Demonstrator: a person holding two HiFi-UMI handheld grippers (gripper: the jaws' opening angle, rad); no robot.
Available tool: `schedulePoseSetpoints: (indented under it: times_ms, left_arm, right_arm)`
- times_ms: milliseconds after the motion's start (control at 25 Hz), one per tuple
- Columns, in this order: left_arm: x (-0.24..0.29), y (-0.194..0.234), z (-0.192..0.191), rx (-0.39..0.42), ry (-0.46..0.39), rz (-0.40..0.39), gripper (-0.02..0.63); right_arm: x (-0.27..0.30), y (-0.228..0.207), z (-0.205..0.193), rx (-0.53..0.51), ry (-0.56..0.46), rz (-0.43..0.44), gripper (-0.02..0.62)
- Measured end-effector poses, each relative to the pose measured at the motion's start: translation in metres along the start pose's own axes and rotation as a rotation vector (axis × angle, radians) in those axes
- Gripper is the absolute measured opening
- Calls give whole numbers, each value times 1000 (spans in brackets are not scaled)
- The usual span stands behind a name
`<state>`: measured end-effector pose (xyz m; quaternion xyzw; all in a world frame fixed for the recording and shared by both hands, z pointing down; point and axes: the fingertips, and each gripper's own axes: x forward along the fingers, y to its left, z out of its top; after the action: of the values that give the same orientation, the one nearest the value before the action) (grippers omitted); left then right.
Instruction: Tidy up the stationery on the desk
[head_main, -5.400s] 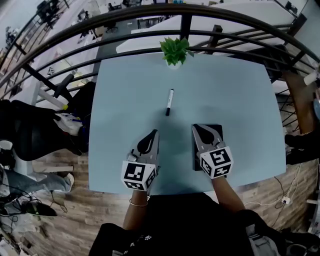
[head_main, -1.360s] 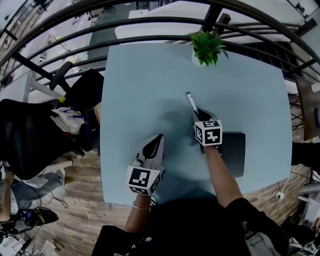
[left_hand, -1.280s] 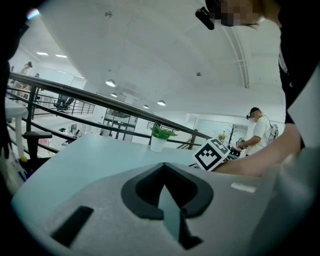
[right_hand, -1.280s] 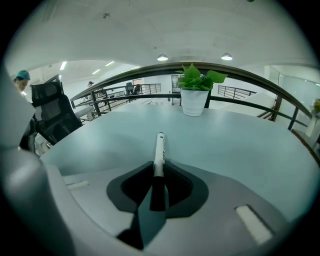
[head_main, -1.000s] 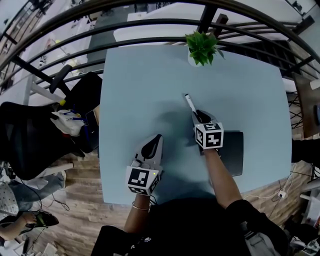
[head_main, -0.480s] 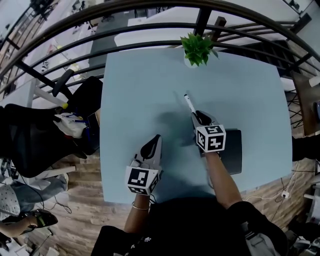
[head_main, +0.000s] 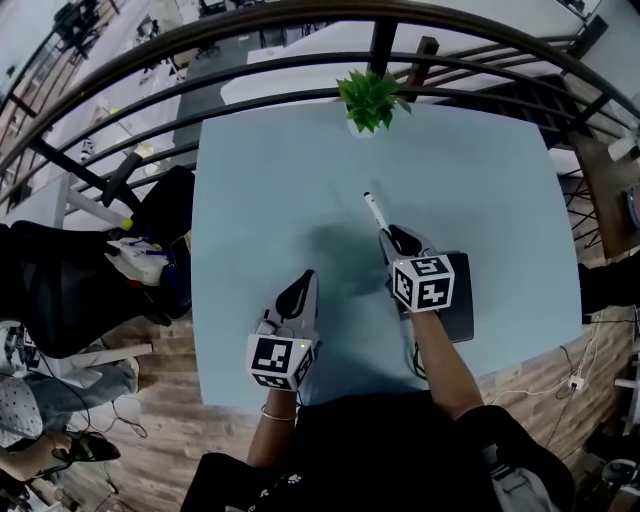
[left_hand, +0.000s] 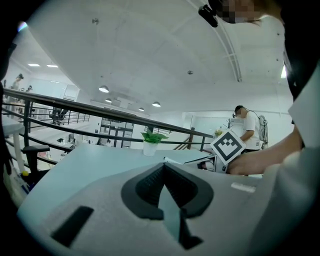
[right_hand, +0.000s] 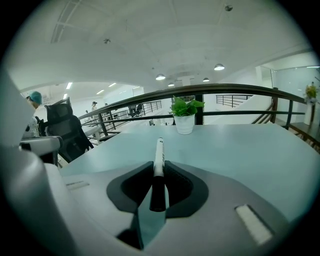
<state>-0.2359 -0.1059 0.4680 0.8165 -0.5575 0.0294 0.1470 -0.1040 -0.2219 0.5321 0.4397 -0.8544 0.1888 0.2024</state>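
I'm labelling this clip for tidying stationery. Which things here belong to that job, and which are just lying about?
Job: marker, gripped by the right gripper; dark rectangular case on the desk.
Just there: potted plant; office chair; railing.

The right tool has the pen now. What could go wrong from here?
1. The right tool grips the pen near its dark end, and most of its length sticks out ahead, so it may pivot or slip during the carry.
2. The notebook lies close beneath that hand, so a low move could bump it.
3. If it is put on the bare desk, the round pen might roll.
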Motion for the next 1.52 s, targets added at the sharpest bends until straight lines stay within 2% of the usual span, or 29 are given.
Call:
schedulePoseSetpoints:
  times_ms: [1520]
  left_arm:
    - [42,-109,-7,80,33,-52,-8]
  right_arm:
    - [-126,-104,-31,110,-88,-69,81]
